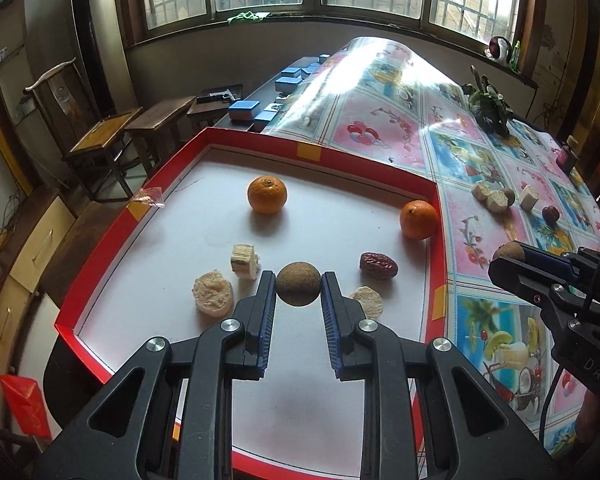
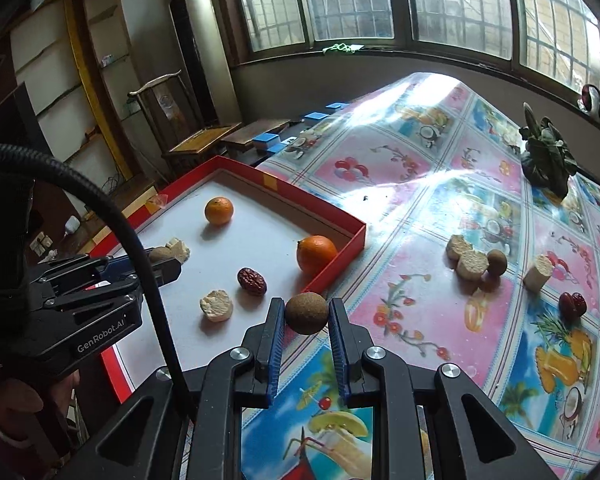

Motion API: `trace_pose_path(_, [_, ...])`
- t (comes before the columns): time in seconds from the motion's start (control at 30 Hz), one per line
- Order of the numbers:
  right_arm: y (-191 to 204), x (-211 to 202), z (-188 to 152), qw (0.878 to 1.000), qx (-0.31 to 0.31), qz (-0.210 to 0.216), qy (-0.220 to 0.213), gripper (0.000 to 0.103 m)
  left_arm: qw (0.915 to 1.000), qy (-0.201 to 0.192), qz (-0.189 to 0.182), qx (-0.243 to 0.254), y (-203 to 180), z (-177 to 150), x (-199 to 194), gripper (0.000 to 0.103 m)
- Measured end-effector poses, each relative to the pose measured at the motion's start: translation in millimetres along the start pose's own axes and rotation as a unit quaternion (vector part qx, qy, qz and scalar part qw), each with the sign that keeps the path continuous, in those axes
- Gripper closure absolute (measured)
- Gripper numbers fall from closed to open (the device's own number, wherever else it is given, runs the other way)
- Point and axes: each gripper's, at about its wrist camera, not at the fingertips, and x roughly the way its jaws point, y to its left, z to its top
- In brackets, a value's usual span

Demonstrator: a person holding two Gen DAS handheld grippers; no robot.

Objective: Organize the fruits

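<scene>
My left gripper (image 1: 298, 289) is shut on a round brown fruit (image 1: 298, 283), held above the white floor of the red-rimmed tray (image 1: 256, 136). My right gripper (image 2: 306, 314) is shut on a second round brown fruit (image 2: 306, 313), just outside the tray's near right corner over the tablecloth. In the tray lie two oranges (image 1: 267, 194) (image 1: 419, 219), a red date (image 1: 378, 265) and several pale cut pieces (image 1: 213, 291). On the cloth to the right sit more pale pieces (image 2: 471, 264), a brown fruit (image 2: 496, 261) and a date (image 2: 572, 304).
A fruit-print plastic tablecloth (image 2: 400, 208) covers the table, humped up toward the window. A dark leafy plant (image 2: 547, 158) stands at the far right. Blue boxes (image 1: 244, 109), wooden stools (image 1: 100, 140) and a chair lie beyond the tray. A person's hand (image 2: 16, 404) holds the left gripper.
</scene>
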Motion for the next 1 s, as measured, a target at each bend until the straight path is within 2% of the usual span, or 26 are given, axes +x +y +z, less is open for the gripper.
trace_pose_path(0.53, [42.7, 26.9, 3.9, 0.998, -0.04, 0.032, 0.026, 0.082, 0.9998, 0.009, 0.006, -0.018, 24.3, -9.5, 3.0, 0.081])
trace_pose_path(1.0, [70.2, 49.2, -9.8, 0.994, -0.074, 0.055, 0.064, 0.082, 0.9991, 0.026, -0.002, -0.033, 32.5, -16.5, 12.8, 0.081])
